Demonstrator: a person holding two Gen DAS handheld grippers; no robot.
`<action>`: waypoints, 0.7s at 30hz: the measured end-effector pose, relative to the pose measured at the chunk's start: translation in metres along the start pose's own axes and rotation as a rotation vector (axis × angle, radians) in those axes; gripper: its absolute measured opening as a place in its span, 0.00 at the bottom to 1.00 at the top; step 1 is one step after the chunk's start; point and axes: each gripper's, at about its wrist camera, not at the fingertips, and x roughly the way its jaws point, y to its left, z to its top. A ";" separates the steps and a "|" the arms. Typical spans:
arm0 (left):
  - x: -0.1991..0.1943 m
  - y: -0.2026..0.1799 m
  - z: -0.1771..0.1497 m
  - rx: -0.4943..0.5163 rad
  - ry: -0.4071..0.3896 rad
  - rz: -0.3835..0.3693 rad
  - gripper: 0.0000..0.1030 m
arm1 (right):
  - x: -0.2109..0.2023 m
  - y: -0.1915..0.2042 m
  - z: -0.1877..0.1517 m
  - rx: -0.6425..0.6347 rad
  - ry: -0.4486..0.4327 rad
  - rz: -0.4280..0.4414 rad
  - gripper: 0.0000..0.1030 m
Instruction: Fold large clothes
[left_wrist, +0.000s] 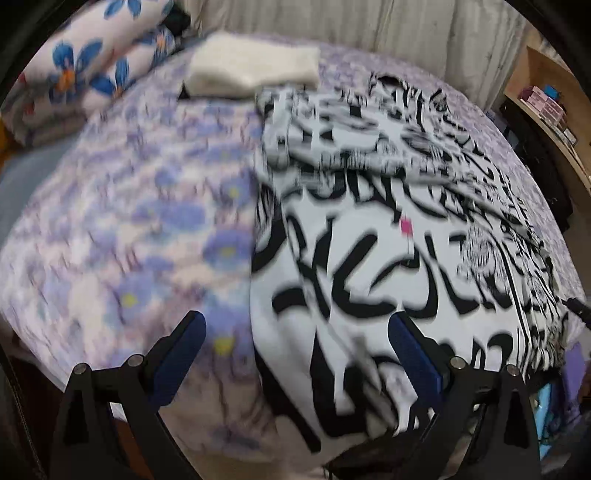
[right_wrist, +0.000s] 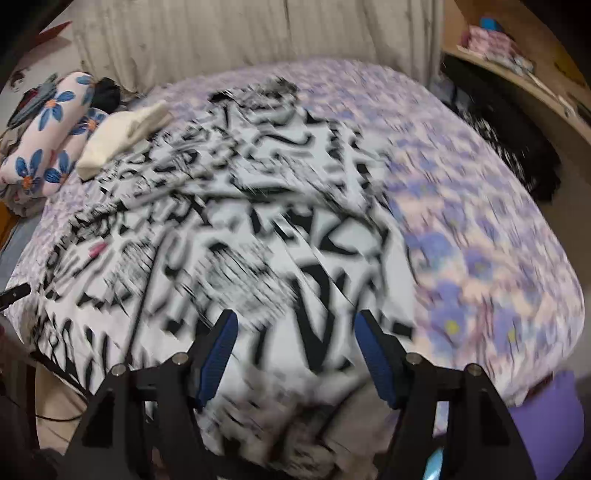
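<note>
A large white garment with bold black print (left_wrist: 388, 236) lies spread on a bed with a purple flowered sheet (left_wrist: 129, 229); a sleeve part is folded over its upper half. It also shows in the right wrist view (right_wrist: 236, 229). My left gripper (left_wrist: 295, 328) is open and empty, above the garment's left edge near the bed's front. My right gripper (right_wrist: 293, 328) is open and empty, above the garment's near right part. Both views are motion-blurred.
A folded cream cloth (left_wrist: 255, 66) lies at the bed's far end, also in the right wrist view (right_wrist: 122, 136). Blue-flowered pillows (left_wrist: 85, 70) sit at the far left. A wooden shelf (left_wrist: 546, 103) stands to the right, a curtain (right_wrist: 221, 37) behind.
</note>
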 end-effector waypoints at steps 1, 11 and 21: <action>0.004 0.002 -0.004 -0.008 0.016 -0.014 0.95 | 0.001 -0.007 -0.005 0.018 0.010 0.000 0.64; 0.028 0.008 -0.022 -0.025 0.068 -0.034 0.96 | 0.025 -0.064 -0.046 0.231 0.133 0.166 0.64; 0.040 0.003 -0.014 0.000 0.071 -0.042 0.83 | 0.041 -0.041 -0.047 0.169 0.120 0.331 0.58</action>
